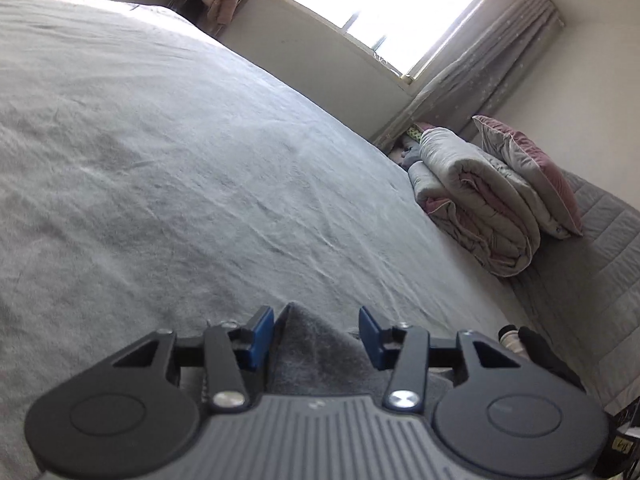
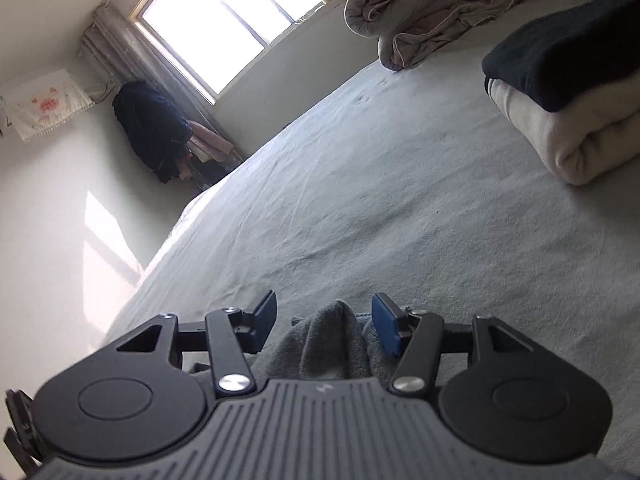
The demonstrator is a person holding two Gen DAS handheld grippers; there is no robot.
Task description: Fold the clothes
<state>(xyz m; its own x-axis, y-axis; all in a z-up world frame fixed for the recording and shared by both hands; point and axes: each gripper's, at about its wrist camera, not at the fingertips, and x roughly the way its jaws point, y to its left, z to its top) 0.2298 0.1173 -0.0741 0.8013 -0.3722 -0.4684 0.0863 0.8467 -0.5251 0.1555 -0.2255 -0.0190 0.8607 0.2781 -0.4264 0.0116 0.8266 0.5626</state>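
Left tool point(image 1: 316, 334), grey garment point(image 1: 316, 354), folded stack point(image 2: 560, 92)

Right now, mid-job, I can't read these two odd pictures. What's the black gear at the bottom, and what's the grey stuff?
Each picture comes from a camera on a hand-held two-finger gripper, looking forward along its fingers. One shows the left gripper, the other the right gripper. Both have blue pads standing apart with grey cloth between them, not clamped. Beyond lies a bed, a rolled quilt, and folded clothes on the right view.
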